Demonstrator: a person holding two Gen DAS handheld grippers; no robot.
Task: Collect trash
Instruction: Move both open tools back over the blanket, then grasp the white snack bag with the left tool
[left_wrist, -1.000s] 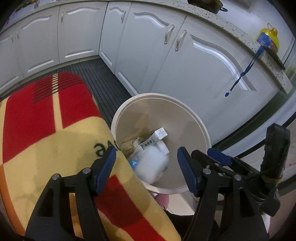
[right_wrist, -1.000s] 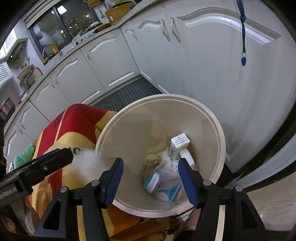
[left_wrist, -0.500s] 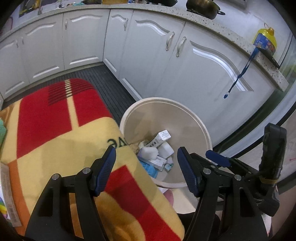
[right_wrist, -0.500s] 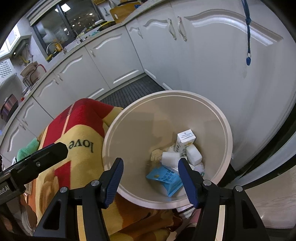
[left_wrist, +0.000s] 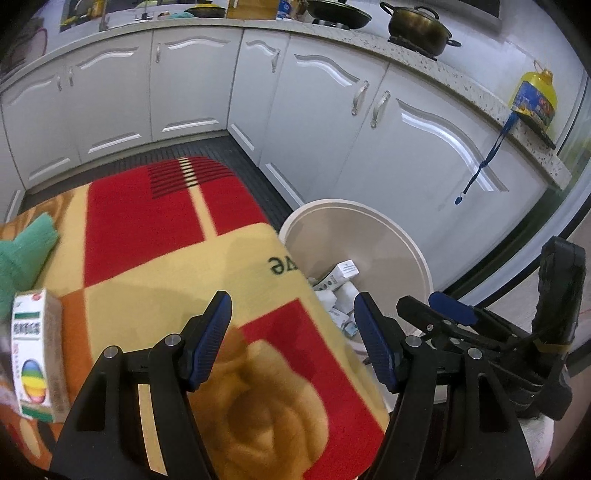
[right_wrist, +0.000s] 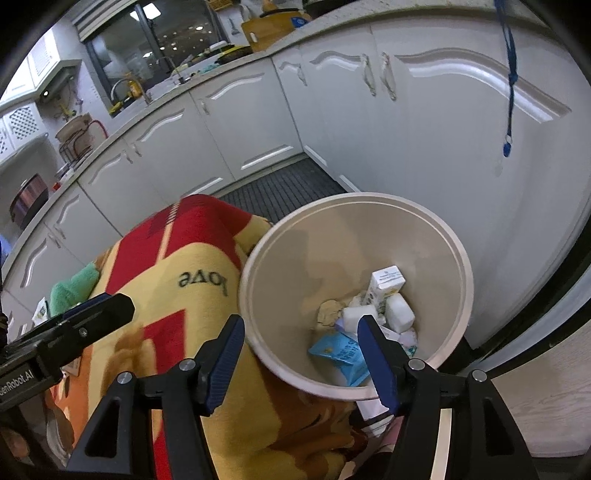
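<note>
Round beige plastic trash bin (right_wrist: 458, 273) on floor beside white kitchen cabinets (left_wrist: 317, 122), touching edge of red-and-yellow blanket-covered surface (left_wrist: 155, 229). Inside bin: white cartons (right_wrist: 386, 282), crumpled paper, blue packet (right_wrist: 340, 350). Left gripper (left_wrist: 291, 332) above blanket, blue-padded jaws apart, nothing between. Right gripper (right_wrist: 301, 360) over bin's near rim, jaws opening, empty. White-green medicine box (left_wrist: 35, 356) upright on blanket's left edge, near green cloth (left_wrist: 26, 251).
</note>
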